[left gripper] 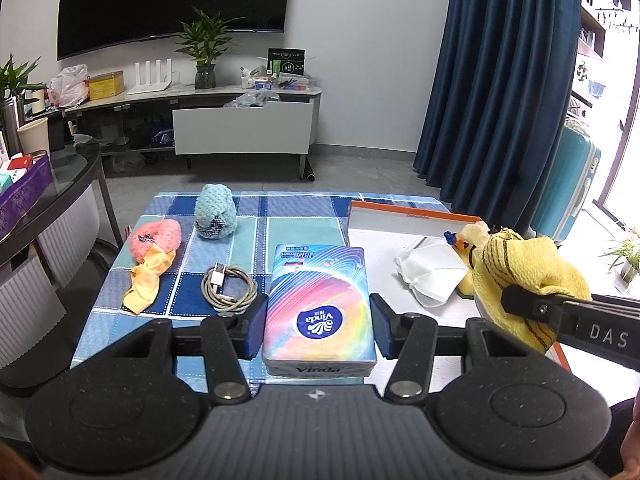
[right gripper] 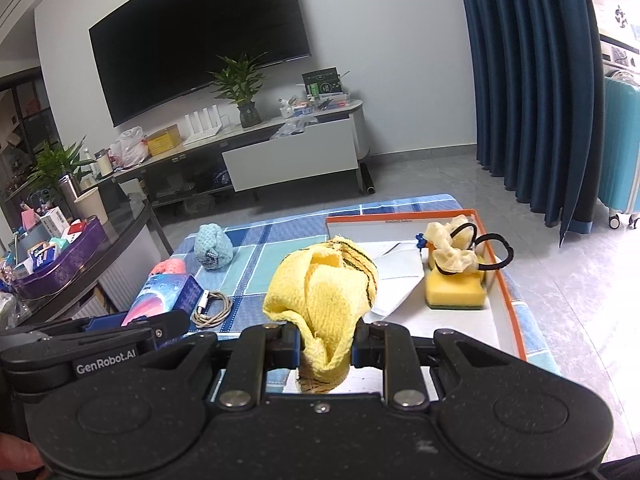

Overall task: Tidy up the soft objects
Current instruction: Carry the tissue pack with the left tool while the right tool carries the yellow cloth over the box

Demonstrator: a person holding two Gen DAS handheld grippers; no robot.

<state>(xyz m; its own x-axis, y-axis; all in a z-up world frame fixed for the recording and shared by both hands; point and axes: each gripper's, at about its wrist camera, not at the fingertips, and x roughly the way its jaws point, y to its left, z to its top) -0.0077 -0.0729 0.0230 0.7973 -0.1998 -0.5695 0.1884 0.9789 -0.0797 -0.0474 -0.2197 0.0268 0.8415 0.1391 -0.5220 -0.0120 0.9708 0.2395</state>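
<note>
Both grippers carry soft things above the checked tablecloth.

Nearest, the left gripper (left gripper: 319, 330) has its blue pads pressed on the two long sides of a rainbow Vinda tissue pack (left gripper: 320, 304), held near the front edge of the blue checked tablecloth (left gripper: 280, 220). Beside it, the right gripper (right gripper: 325, 346) pinches a bunched yellow cloth (right gripper: 320, 296) over the front of the white tray with the orange rim (right gripper: 508, 300) at the cloth's right side. Inside the tray lie a white face mask (left gripper: 430, 274) and, toward its right wall, a yellow sponge (right gripper: 454, 294) bearing a cream scrunchie (right gripper: 452, 246). At the left edge sit a pink scrunchie (left gripper: 156, 238), a light-blue knitted ball (left gripper: 214, 216) and a coiled cable (left gripper: 228, 286).
</note>
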